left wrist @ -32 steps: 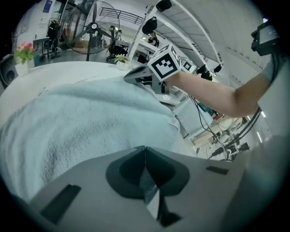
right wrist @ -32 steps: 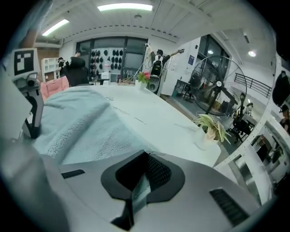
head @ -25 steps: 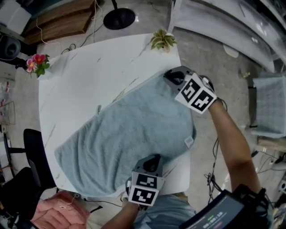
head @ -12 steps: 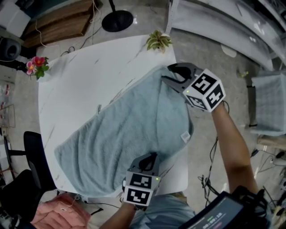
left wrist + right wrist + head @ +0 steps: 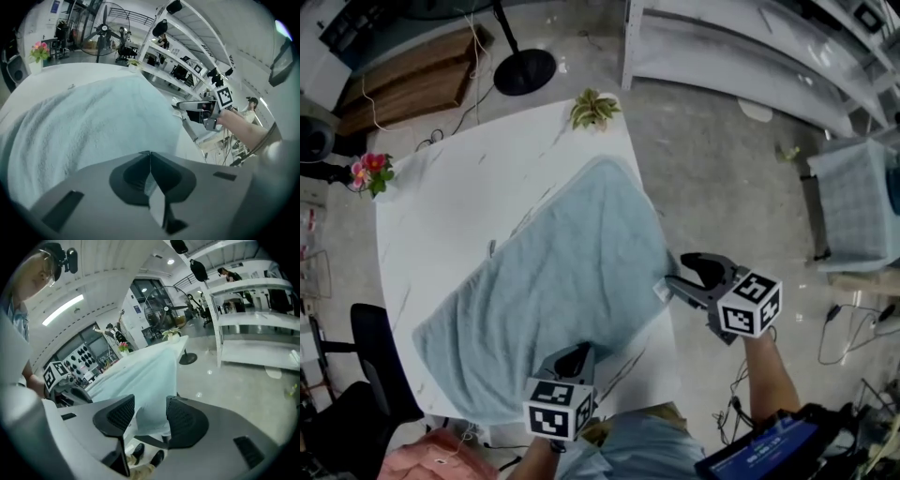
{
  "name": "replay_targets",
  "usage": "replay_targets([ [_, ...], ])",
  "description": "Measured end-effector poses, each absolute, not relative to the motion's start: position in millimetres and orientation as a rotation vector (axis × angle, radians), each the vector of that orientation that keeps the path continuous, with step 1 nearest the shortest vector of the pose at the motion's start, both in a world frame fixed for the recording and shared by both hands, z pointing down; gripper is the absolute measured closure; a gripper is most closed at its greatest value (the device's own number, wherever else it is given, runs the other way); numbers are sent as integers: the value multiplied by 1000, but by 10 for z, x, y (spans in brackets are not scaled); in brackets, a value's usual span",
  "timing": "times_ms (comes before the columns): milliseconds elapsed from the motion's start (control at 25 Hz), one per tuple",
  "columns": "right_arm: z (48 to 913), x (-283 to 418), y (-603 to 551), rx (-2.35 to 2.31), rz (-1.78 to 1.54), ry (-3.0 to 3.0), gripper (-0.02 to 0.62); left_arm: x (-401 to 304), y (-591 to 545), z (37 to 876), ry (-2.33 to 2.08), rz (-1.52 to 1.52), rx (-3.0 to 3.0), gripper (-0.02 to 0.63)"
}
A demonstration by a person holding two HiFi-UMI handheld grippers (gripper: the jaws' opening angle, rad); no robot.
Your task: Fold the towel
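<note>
A light blue towel (image 5: pixel 553 272) lies spread diagonally on the white table (image 5: pixel 469 178). My left gripper (image 5: pixel 578 353) is at the towel's near edge, shut with a fold of the cloth pinched between its jaws (image 5: pixel 150 157). My right gripper (image 5: pixel 677 278) hovers at the table's right edge, by the towel corner that carries a small label (image 5: pixel 661 289). Its jaws have just been opening and now stand apart. In the right gripper view (image 5: pixel 150 416) that corner of the towel (image 5: pixel 145 376) hangs between the pads, and neither pad presses on it.
A small potted plant (image 5: pixel 593 109) stands at the table's far corner and pink flowers (image 5: pixel 370 172) at its left corner. A black chair (image 5: pixel 375 356) is at the lower left. White shelving (image 5: pixel 750 47) and a crate (image 5: pixel 858 206) stand on the floor to the right.
My right gripper let go of the towel's far right corner, opened, and swung toward me to the labelled near right corner. The left gripper stays shut on the near edge.
</note>
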State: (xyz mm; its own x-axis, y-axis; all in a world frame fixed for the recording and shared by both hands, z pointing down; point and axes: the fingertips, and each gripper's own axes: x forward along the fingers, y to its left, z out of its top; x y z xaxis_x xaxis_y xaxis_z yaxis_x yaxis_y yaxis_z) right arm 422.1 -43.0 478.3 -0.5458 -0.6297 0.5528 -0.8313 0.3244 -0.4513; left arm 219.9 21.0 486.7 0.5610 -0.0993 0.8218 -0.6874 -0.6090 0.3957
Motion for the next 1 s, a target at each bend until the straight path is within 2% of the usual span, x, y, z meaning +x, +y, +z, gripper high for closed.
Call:
replay_targets([
  [80,4894,4199,-324,1316,1122,-2317,399,2275,332,4945,-587,1063,2067,595],
  [120,4939,4208,-294,1322,1142,-2314,452,2304,372,4965,-576,1077,2067,595],
  [160,4976,4233,-271,1334,1149,-2306,543,2324,392,4973,-574,1087,2070,595],
  [200,5005,4268,-250,1346,1151,-2296,580,2337,395,4972,-575,1092,2074,595],
  [480,5118,4614,-84,1508,1281,-2219,577,2340,379,4968,-580,1062,2056,597],
  [520,5024,4583,-103,1514,1319,-2263,520,2341,382,4966,-583,1062,2057,597],
  [600,4821,4444,-195,1485,1370,-2364,366,2339,374,4969,-590,1057,2059,597],
  [640,4764,4370,-246,1465,1379,-2399,322,2337,368,4972,-593,1054,2058,597],
  [680,4749,4305,-288,1446,1384,-2417,299,2336,366,4977,-594,1052,2056,597],
  [800,4881,4149,-320,1382,1409,-2404,302,2336,371,4980,-594,1050,2054,597],
  [840,4931,4128,-305,1376,1405,-2387,371,2336,374,4977,-594,1050,2055,597],
  [880,4963,4135,-289,1389,1389,-2370,494,2339,375,4974,-592,1047,2056,597],
  [920,4971,4158,-276,1412,1378,-2362,578,2341,375,4971,-591,1044,2056,597],
  [1000,4938,4198,-255,1440,1414,-2375,580,2337,372,4965,-594,1037,2054,597],
])
